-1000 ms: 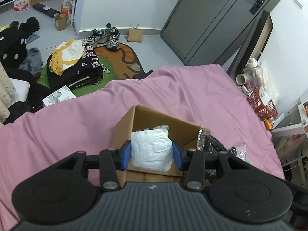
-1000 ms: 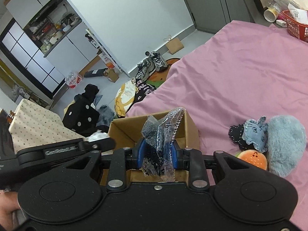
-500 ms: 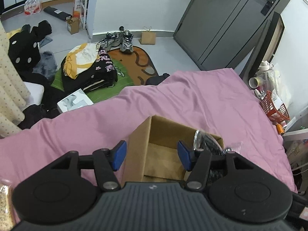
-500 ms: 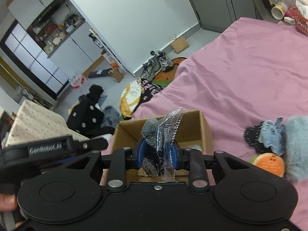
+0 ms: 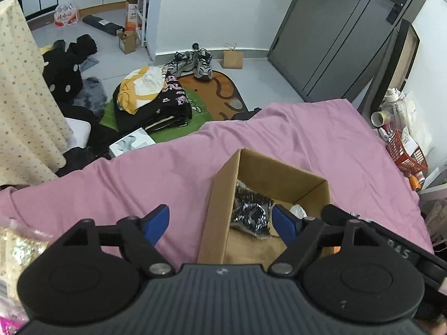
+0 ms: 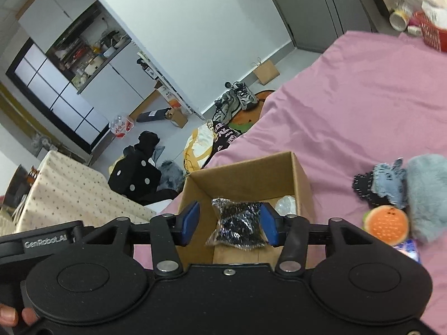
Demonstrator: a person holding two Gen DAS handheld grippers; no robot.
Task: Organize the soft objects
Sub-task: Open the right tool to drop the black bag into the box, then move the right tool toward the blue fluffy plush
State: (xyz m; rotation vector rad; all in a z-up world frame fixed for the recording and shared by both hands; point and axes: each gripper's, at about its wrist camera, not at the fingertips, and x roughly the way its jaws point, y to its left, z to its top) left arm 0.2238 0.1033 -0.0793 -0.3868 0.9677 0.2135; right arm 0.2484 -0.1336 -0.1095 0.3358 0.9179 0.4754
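An open cardboard box (image 5: pixel 279 167) stands on the pink bedsheet (image 5: pixel 167 173). Inside it lie a black item in clear plastic (image 5: pixel 251 213) and a white packet (image 5: pixel 297 210). My left gripper (image 5: pixel 220 222) is open and empty, held over the box's left wall. My right gripper (image 6: pixel 229 223) is open above the box (image 6: pixel 245 173); the black packet (image 6: pixel 237 226) sits between its spread fingers with a gap on each side. The white packet (image 6: pixel 286 203) shows in the box's right corner. On the sheet to the right lie a blue fluffy toy (image 6: pixel 427 192), a denim-blue piece (image 6: pixel 388 184) and an orange round plush (image 6: pixel 387 224).
A glittery packet (image 5: pixel 16 248) lies at the left edge by my left gripper. A red basket (image 5: pixel 408 156) and bottles stand beyond the bed's right side. Clothes, shoes (image 5: pixel 195 64) and a rug cover the floor past the bed's far edge.
My left gripper let the white packet go into the box and drew back to the left. My right gripper opened, and the black packet dropped from its fingers into the box.
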